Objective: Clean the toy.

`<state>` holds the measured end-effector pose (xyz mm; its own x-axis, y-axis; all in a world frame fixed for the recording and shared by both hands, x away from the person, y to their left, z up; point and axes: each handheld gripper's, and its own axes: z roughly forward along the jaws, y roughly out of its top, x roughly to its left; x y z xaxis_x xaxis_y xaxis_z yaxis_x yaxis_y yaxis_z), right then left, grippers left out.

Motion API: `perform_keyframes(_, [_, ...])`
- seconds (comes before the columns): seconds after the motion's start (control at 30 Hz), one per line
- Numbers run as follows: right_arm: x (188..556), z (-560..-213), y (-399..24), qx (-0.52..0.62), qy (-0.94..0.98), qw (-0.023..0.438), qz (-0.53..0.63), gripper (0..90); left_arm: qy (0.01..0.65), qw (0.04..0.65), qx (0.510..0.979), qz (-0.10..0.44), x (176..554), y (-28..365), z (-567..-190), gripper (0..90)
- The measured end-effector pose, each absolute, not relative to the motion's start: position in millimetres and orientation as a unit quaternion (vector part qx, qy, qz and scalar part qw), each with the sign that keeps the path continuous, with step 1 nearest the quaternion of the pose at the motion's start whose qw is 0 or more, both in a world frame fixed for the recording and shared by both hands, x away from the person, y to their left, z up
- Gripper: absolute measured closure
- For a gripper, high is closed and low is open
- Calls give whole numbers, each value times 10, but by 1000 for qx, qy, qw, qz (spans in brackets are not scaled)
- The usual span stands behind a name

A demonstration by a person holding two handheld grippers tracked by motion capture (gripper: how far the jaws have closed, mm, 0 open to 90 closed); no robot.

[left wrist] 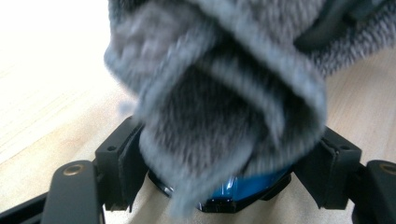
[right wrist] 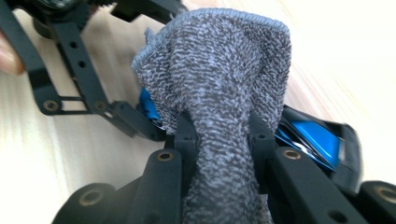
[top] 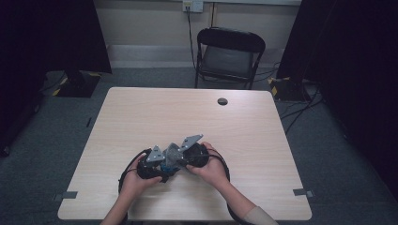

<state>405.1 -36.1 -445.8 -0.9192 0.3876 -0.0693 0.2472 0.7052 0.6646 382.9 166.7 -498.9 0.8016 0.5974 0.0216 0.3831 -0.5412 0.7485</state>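
Pale wood of the table (top: 141, 122) carries the whole job, with both hands working near the person's edge of it and the rest of the top bare; a black folding chair (top: 229, 55) stands well beyond the far edge.

Grey knitted cloth (right wrist: 219, 70) comes next in size. The right gripper (right wrist: 223, 135) has its jaws drawn narrow on a bunched neck of it, the pads pressing in from both sides, and the loose end balloons out just ahead of the fingertips. In the left gripper view the same cloth (left wrist: 219, 93) drapes over and in front of that tool's jaws.

Smaller, under the cloth, sits a blue object with a glossy face and a black rim (left wrist: 243, 186), too covered to name more closely. The left gripper (left wrist: 224, 172) stands wide around it, a pad on either flank, gripping it between them. From the right gripper's side the blue face (right wrist: 313, 140) peeks out just right of its jaws.

Judging by this, the work is wiping the blue object with the cloth. Grasping and bringing the two together look done: each tool has its thing and the cloth lies on the blue surface. How much of the face has been rubbed cannot be told; the wiping itself, then setting both down, appears left.
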Motion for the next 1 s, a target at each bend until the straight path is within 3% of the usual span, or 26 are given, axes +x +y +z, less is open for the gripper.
perform_keyframes(0.43, [4255,-4452,-705,232,904,118,338,724,284,389,866,133,3827,1662,-4993,255])
perform_keyframes(1.0, [4424,-4405,-837,256,898,141,330,724,285,389,866,133,3826,1662,-4992,255])
